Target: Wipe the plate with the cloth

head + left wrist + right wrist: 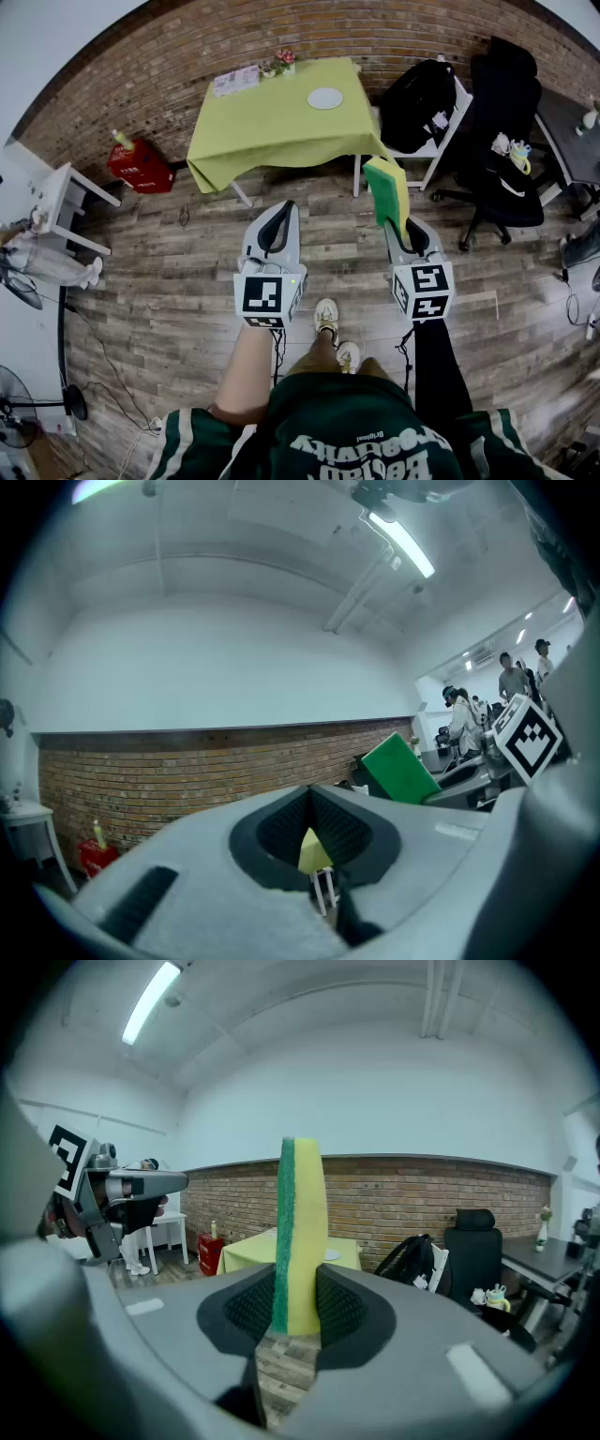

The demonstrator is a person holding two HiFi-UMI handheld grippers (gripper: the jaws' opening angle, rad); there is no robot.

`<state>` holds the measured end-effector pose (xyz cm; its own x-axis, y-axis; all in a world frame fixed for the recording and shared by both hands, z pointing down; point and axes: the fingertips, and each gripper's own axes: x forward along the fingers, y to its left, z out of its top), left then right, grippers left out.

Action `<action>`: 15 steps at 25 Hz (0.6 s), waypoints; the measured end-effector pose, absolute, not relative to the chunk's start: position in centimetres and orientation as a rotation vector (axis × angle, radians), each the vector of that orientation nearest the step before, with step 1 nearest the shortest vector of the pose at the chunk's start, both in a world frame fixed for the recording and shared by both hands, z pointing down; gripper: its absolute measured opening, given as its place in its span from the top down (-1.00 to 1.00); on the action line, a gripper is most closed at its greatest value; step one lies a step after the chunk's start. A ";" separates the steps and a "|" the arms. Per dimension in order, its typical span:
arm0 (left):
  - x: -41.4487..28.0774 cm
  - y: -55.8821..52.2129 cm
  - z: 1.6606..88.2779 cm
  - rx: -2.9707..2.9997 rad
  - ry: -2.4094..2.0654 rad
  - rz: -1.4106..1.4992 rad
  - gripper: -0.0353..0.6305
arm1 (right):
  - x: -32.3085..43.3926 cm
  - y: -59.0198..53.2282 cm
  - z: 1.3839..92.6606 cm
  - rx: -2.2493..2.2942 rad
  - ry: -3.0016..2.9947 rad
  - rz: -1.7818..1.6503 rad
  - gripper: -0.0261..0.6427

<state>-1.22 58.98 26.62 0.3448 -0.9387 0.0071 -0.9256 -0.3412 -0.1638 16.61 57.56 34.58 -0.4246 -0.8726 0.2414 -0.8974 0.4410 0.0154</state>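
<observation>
Clamping one sponge [384,187]: right gripper [405,230]; one plate [324,97].

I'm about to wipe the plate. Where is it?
Head view: the plate lies on the green-covered table, toward its far right corner, right of the flowers, beyond the sponge held by the right gripper.

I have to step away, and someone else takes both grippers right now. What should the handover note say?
The left gripper has its jaws together and holds nothing; it is held out over the floor.
The right gripper is shut on the green-and-yellow sponge, which stands upright.
The plate sits on the table with the yellow-green cover, well ahead of both grippers.
Done: sponge is in the gripper. Left: walk to the table and wipe the plate.
</observation>
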 end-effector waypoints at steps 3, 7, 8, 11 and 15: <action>-1.6 59.2 26.2 -2.469 1.723 -0.139 0.87 | 16.7 57.6 34.4 1.555 -2.470 0.168 0.59; -2.4 58.9 25.7 -2.459 1.728 -0.137 0.87 | 16.1 57.2 33.6 1.564 -2.509 0.191 0.57; -2.6 58.6 25.6 -2.455 1.731 -0.134 0.87 | 15.9 57.0 33.4 1.562 -2.520 0.190 0.56; -3.3 57.5 25.7 -2.449 1.743 -0.129 0.87 | 15.2 56.0 33.3 1.542 -2.530 0.170 0.56; -4.4 54.9 26.2 -2.446 1.760 -0.125 0.87 | 14.3 53.6 33.7 1.522 -2.528 0.167 0.56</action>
<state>-4.41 54.94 26.17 0.3181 -0.9480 -0.0061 -0.9377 -0.3136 -0.1494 14.28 53.56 33.66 -0.4570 -0.8627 0.2165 -0.8837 0.4680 -0.0006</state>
